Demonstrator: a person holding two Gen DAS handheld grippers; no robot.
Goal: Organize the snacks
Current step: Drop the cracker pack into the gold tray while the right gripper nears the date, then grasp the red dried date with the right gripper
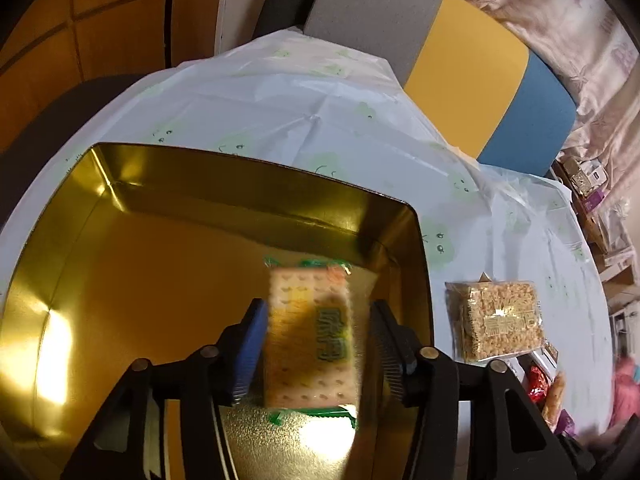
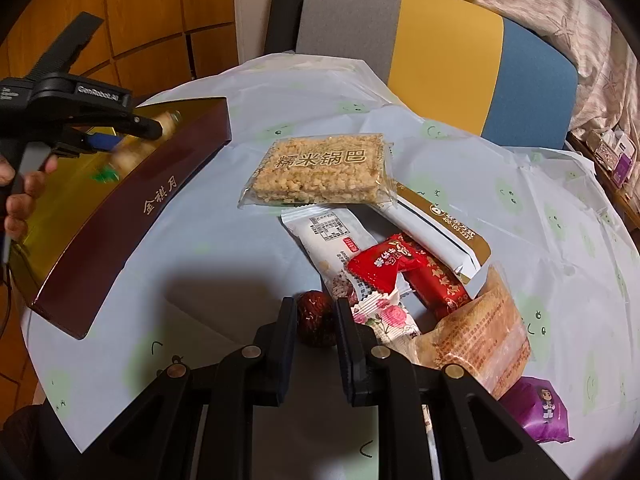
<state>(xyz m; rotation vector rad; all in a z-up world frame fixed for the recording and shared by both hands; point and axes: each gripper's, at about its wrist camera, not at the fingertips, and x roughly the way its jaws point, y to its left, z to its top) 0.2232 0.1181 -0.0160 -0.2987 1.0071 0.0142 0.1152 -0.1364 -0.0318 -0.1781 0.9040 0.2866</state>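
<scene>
My left gripper [image 1: 316, 344] hangs over the open gold tin [image 1: 200, 196], jaws apart. A blurred green-edged cracker packet [image 1: 310, 332] lies between the pads, with a gap on its right side. The right wrist view shows the same gripper [image 2: 128, 140] above the tin's dark red wall [image 2: 132, 208], held by a hand. My right gripper [image 2: 315, 320] is shut on a wrinkled red date [image 2: 314, 322] at the near edge of the snack pile. A clear packet of rice crisp [image 2: 320, 170] lies flat behind the pile, right of the tin.
The pile holds a white cereal bar [image 2: 332, 236], a red candy [image 2: 380, 268], a white and gold sachet [image 2: 436, 224], an orange wrapper [image 2: 480, 332] and a purple packet [image 2: 540, 412]. A pale plastic cloth [image 2: 540, 208] covers the table. A grey, yellow and blue chair [image 2: 440, 60] stands behind.
</scene>
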